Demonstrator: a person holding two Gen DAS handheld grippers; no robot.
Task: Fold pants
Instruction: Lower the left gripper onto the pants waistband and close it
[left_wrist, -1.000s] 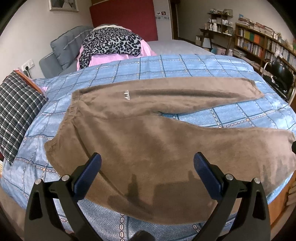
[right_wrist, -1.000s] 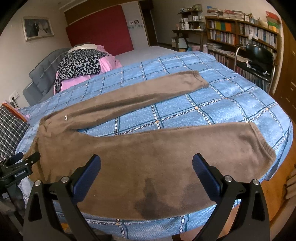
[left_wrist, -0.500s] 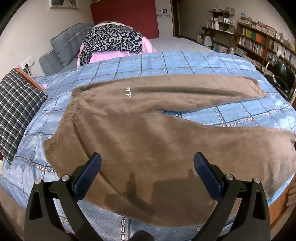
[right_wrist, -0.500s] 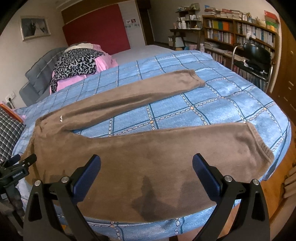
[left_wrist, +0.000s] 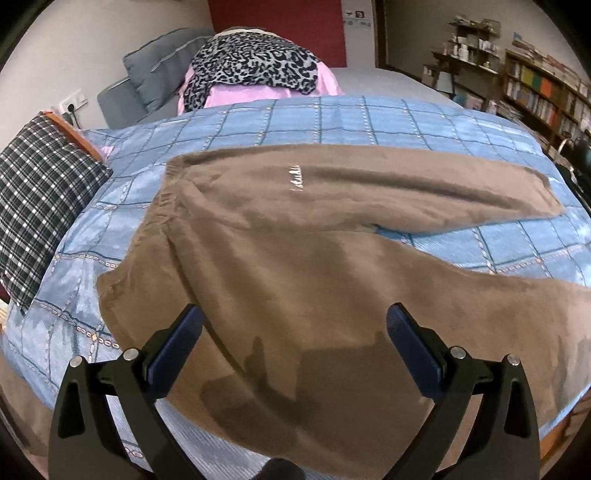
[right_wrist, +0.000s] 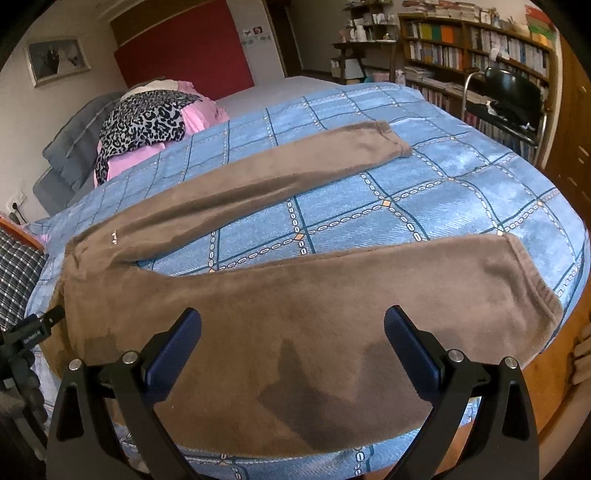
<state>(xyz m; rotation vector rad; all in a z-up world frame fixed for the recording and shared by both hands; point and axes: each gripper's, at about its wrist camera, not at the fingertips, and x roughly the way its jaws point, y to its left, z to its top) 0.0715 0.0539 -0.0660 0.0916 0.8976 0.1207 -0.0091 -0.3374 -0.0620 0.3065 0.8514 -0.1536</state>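
Brown pants (left_wrist: 295, 266) lying flat on the blue checked bedspread (left_wrist: 369, 122), legs spread in a V, waistband (left_wrist: 162, 206) pointing toward the plaid pillow (left_wrist: 40, 206). Far leg (right_wrist: 258, 181) running diagonally with its cuff (right_wrist: 395, 142) on the bedspread; near leg (right_wrist: 332, 295) lying along the bed's front edge, cuff (right_wrist: 535, 288) reaching the right corner. Small white logo (left_wrist: 295, 175) showing near the waist.

Left gripper (left_wrist: 293, 332) hovering over the near leg close to the waist end, fingers (left_wrist: 177, 343) spread wide, gripping nothing, not touching the fabric as far as visible. Right gripper (right_wrist: 291, 332) hovering over the middle of the near leg, fingers (right_wrist: 410, 343) also spread wide and empty. Both casting shadows on the fabric below.

Leopard-print cloth (left_wrist: 255, 62) sitting on a pink pile (left_wrist: 258, 94) at the far end of the bed, next to a grey cushion (left_wrist: 155, 74). Bookshelves (right_wrist: 476, 48) and a black chair (right_wrist: 513, 99) standing to the right. Part of the left gripper showing at the right view's left edge (right_wrist: 33, 328).
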